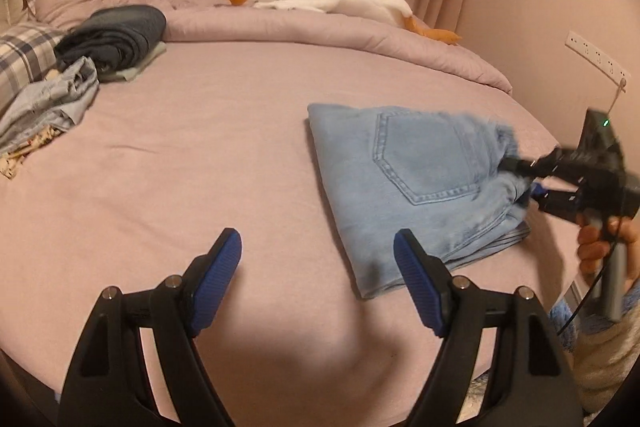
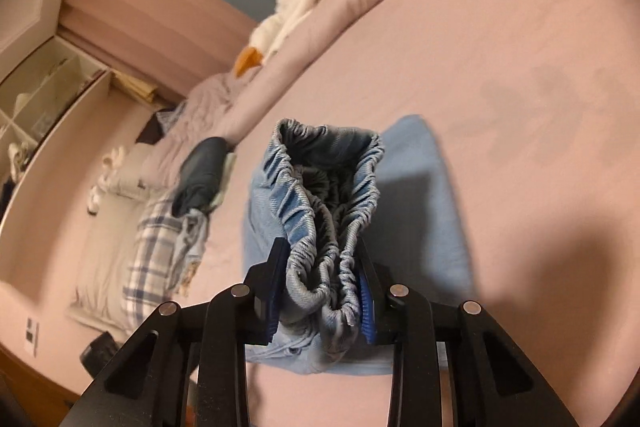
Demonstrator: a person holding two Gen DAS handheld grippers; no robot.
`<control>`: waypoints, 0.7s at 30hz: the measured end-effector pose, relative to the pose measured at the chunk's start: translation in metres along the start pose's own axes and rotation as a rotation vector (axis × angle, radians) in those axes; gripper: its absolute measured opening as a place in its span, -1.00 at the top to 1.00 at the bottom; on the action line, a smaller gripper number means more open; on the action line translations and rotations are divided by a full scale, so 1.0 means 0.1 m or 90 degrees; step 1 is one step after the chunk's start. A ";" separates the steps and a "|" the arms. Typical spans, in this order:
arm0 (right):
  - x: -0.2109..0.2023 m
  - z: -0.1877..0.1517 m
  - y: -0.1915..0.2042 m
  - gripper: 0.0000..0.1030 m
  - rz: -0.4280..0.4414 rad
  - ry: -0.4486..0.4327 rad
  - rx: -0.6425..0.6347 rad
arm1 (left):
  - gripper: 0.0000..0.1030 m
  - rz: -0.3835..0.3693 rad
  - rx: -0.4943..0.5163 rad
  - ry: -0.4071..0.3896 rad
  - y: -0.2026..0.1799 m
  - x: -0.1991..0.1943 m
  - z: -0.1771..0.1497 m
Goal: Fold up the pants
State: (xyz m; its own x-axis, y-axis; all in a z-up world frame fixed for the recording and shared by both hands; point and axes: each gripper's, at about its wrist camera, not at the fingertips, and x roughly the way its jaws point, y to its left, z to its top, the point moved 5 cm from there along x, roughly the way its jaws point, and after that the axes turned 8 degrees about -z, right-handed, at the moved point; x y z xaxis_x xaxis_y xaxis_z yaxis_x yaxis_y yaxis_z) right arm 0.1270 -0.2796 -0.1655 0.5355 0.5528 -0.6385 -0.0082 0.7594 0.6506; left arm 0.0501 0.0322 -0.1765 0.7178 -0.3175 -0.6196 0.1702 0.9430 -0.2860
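Folded pants (image 1: 404,195) on bed (image 1: 208,155), near its right edge. Right gripper (image 2: 322,291) clamped on gathered waistband for lifting the stack. Left gripper (image 1: 318,259) wide, empty, clear of pants.

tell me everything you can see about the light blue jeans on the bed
The light blue jeans are denim, folded into a compact stack with a stitched back pocket facing up. They lie on the pink bedsheet, near its right edge in the left wrist view. The gathered elastic waistband is bunched and lifted off the stack, pinched between the right gripper's blue pads. The left gripper hangs open just short of the near folded edge, not touching it.
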 end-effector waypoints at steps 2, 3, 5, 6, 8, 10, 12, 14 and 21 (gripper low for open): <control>0.09 0.01 -0.14 0.37 -0.055 0.010 0.010 | -0.51 -0.008 -0.009 0.007 -0.02 0.04 -0.03; 0.13 0.00 -0.24 0.37 -0.063 0.007 0.010 | -0.51 -0.011 -0.012 0.012 -0.02 0.06 -0.03; 0.23 -0.03 -0.39 0.37 -0.054 0.016 0.035 | -0.51 -0.013 -0.009 0.021 -0.04 0.08 -0.05; 0.23 -0.04 -0.42 0.37 -0.040 0.010 0.045 | -0.51 -0.010 -0.006 0.024 -0.03 0.10 -0.03; 0.23 -0.03 -0.37 0.31 -0.037 0.007 0.036 | -0.50 -0.010 -0.007 0.020 0.00 0.11 0.05; 0.20 -0.01 -0.30 0.17 -0.052 0.010 0.026 | -0.50 -0.017 -0.012 0.009 0.00 0.09 0.13; 0.08 0.02 -0.17 -0.02 -0.097 -0.012 -0.010 | -0.50 -0.029 -0.017 0.002 -0.01 0.11 0.25; -0.10 0.03 -0.07 -0.10 -0.160 -0.056 -0.066 | -0.41 -0.051 -0.019 -0.001 -0.08 0.17 0.39; -0.28 -0.12 0.37 0.18 -0.177 -0.152 -0.245 | 0.38 -0.140 0.066 0.062 -0.77 0.74 0.80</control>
State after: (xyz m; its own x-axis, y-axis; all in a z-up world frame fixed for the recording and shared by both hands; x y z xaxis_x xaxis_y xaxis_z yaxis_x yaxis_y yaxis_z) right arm 0.1018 -0.2634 -0.1284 0.7381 0.2527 -0.6255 -0.1235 0.9621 0.2430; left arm 0.1441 -0.0562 -0.1423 0.5883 -0.5194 -0.6198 0.3865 0.8539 -0.3487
